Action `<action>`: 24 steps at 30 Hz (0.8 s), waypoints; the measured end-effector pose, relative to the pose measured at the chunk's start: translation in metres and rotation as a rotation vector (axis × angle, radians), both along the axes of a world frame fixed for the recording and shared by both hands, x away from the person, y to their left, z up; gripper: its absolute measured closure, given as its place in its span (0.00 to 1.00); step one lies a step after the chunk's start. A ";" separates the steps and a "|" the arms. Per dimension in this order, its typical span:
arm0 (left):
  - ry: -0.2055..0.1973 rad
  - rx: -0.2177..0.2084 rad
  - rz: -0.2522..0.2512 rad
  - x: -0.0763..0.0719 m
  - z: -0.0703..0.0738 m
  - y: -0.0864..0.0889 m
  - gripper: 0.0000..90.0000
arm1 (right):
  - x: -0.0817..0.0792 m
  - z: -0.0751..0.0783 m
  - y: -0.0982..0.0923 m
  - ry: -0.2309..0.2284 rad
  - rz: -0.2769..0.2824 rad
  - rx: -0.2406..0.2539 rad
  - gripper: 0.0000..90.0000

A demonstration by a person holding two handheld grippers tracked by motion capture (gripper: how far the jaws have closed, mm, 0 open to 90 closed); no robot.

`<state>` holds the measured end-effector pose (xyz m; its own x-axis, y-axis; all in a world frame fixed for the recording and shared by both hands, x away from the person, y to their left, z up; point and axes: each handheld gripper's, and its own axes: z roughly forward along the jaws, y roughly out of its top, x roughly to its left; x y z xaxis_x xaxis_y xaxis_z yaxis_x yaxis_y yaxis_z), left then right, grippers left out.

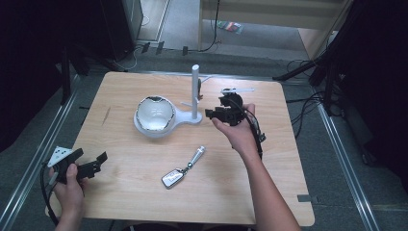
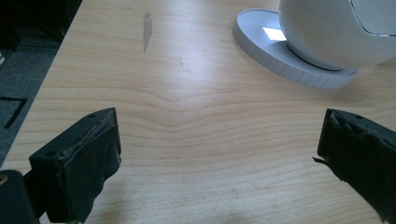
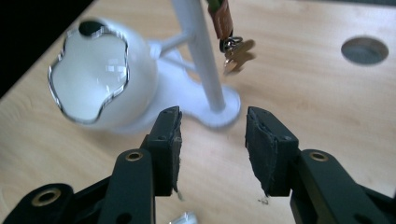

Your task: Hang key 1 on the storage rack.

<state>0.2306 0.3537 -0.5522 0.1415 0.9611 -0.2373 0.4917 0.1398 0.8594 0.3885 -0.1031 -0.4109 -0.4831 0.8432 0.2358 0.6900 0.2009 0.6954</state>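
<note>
Dark studio flooring surrounds a wooden counter point(image 1: 144, 192) where the right claw point(image 3: 212, 135), parted and empty, faces keys point(image 3: 233, 49) hung on a white stand point(image 3: 201, 56), while the left claw point(image 2: 219, 154) rests wide open.

Wooden table point(image 1: 125, 192) on grey carpeted floor point(image 1: 337, 159), metal rails point(image 1: 29, 168) alongside, dark surroundings, cables point(image 1: 300, 103) trailing

The worktop point(image 1: 144, 192) is pale wood with wavy grain and one dark streak. Left of the right tool point(image 3: 212, 140), which is black, stand a white stand point(image 3: 198, 51) and a glossy white bowl point(image 3: 100, 79). Above it hangs a brown tag point(image 3: 220, 17) with brass keys point(image 3: 237, 55). The fob point(image 1: 173, 178) is silver.
</note>
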 end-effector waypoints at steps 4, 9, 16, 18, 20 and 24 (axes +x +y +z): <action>0.002 0.004 0.000 0.000 0.000 0.000 0.00 | -0.010 0.002 0.006 0.054 -0.018 -0.059 0.59; 0.000 0.002 0.001 0.000 0.000 0.000 0.00 | -0.015 -0.001 0.010 0.111 -0.037 -0.088 0.53; 0.001 0.004 0.002 0.000 0.000 0.000 0.00 | -0.027 -0.014 0.019 0.176 -0.078 -0.161 0.45; 0.000 0.000 0.003 0.000 0.000 0.000 0.00 | -0.029 -0.017 0.021 0.186 -0.079 -0.167 0.43; 0.001 0.002 0.004 0.000 0.000 0.000 0.00 | -0.032 -0.020 0.023 0.198 -0.078 -0.174 0.42; 0.002 0.000 0.005 0.000 0.000 0.000 0.00 | -0.036 -0.024 0.027 0.205 -0.085 -0.197 0.38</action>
